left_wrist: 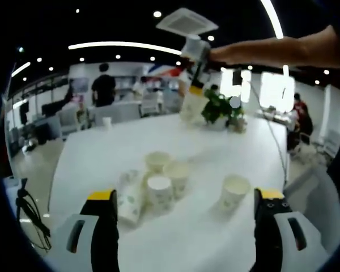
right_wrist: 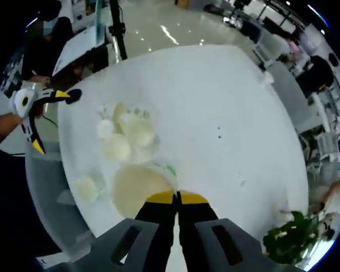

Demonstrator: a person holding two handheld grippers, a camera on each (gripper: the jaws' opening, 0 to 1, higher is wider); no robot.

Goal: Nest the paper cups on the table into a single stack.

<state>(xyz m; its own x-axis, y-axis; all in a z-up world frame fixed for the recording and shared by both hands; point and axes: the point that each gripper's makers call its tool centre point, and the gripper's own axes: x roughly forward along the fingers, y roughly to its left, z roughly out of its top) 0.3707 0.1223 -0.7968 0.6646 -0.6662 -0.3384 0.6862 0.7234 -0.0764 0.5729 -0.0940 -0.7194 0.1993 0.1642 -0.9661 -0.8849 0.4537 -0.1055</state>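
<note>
Both grippers are up off the white table (left_wrist: 215, 153). Seen in the left gripper view, the left gripper (left_wrist: 185, 195) stands with its jaws wide apart and nothing between them, low over the near edge of the table. Just ahead of it, framed by the two jaws, sits a cluster of paper cups (left_wrist: 158, 184): three upright and touching one another, and one lying on its side against them by the left jaw. A single cup (left_wrist: 234, 192) stands apart from the cluster, close to the right jaw.

In the same view the right gripper (left_wrist: 195, 68) hangs high above the far side of the table, held by a person's arm reaching in from the right, with a held cup (left_wrist: 191, 105) pinched by its rim and dangling below it, in front of a potted plant (left_wrist: 221, 110).

From the right gripper view, looking down, the right gripper (right_wrist: 177, 197) has its jaws pressed nearly together on the rim of the held cup (right_wrist: 139, 190), whose open mouth fills the space just left of the jaw tips. Beyond it lies the cluster (right_wrist: 124, 130), and the single cup (right_wrist: 86, 188) rests near the table's edge. The left gripper (right_wrist: 39, 122) shows at the left, over the table's edge, its jaws spread.
</note>
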